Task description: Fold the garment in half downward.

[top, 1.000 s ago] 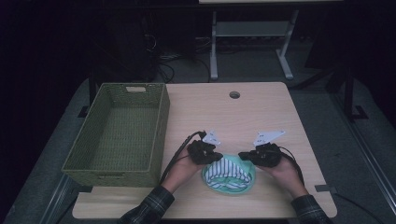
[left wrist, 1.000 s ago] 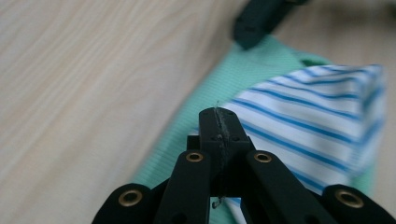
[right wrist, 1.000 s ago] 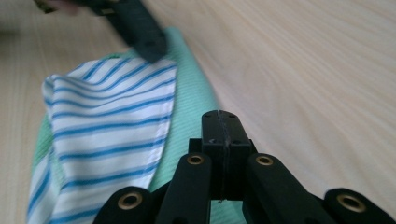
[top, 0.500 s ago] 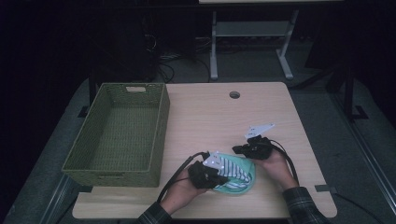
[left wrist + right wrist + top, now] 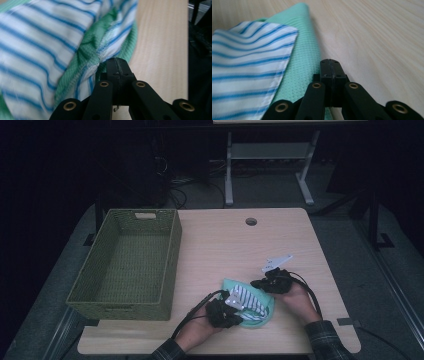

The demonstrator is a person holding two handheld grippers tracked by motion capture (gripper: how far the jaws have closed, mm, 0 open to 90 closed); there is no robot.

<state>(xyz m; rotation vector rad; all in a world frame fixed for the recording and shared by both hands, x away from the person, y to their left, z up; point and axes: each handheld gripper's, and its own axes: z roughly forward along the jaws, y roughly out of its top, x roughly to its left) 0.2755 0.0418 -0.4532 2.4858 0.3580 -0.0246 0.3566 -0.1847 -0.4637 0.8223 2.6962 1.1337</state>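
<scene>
- Your left gripper [image 5: 231,309] sits at the near edge of the table [image 5: 220,245], jaws pressed together and pinching a bunched fold of the cloth [image 5: 248,301]; in the left gripper view [image 5: 117,67] the striped and green fabric gathers right at the tips.
- Your right gripper [image 5: 264,284] rests at the cloth's far right edge, jaws pressed tight; in the right gripper view [image 5: 329,68] the tips lie on the green cloth [image 5: 304,60], and whether any fabric is caught between them cannot be told.
- The cloth, green with a white, blue-striped panel [image 5: 244,57] on top, lies on the table between your two hands, near the front edge and right of the basket [image 5: 125,265].
- The basket, a green woven box with a handle slot in its far wall, stands on the left side of the table, well apart from the cloth; its woven floor shows bare.
- A round hole [image 5: 251,221] marks the far side of the table.
</scene>
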